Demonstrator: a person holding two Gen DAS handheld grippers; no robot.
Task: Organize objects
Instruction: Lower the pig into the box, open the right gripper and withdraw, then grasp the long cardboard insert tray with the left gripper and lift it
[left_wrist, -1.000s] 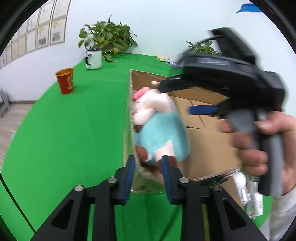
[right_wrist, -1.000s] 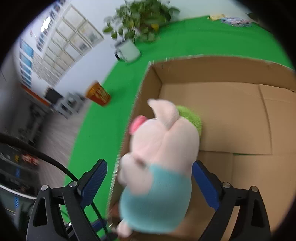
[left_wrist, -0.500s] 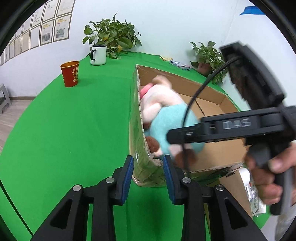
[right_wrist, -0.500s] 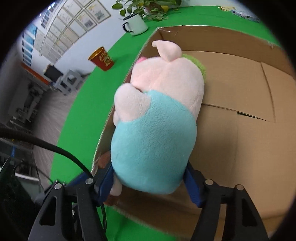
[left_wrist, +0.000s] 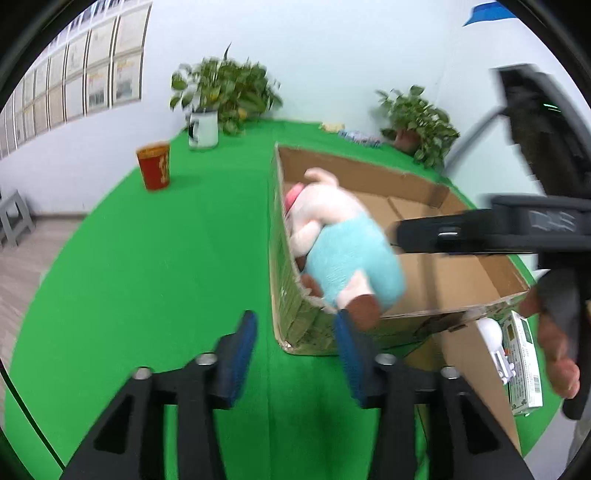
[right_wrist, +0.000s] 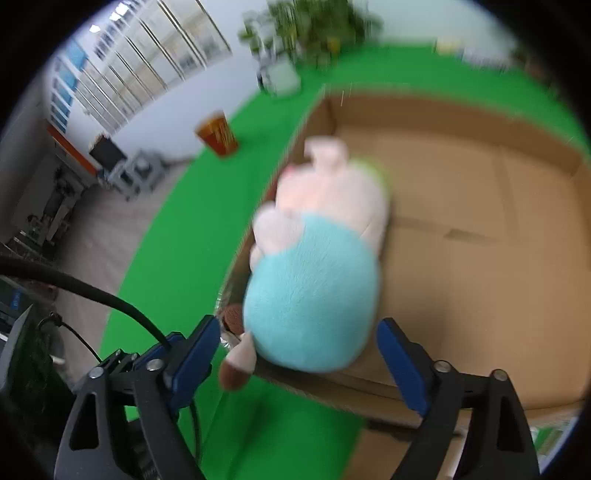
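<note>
A plush pig with a pink head and teal body lies in the near left corner of an open cardboard box. It leans on the left wall, and one brown foot hangs over the front rim. My right gripper hovers just behind the plush pig. Its jaws are opening, and the blue pads stand clear of the plush on both sides. My left gripper sits in front of the box's near left corner. Its jaws are opening too, with nothing between them but green cloth.
A red cup and a white mug with a plant stand far left on the green table. A second plant is behind the box. A white bottle and a printed carton lie right of the box, by a hand.
The right gripper squeezed the plush half a second ago and has since let go, leaving it in the box. The left gripper's jaws have spread wider, and it has drawn back from the box corner.
</note>
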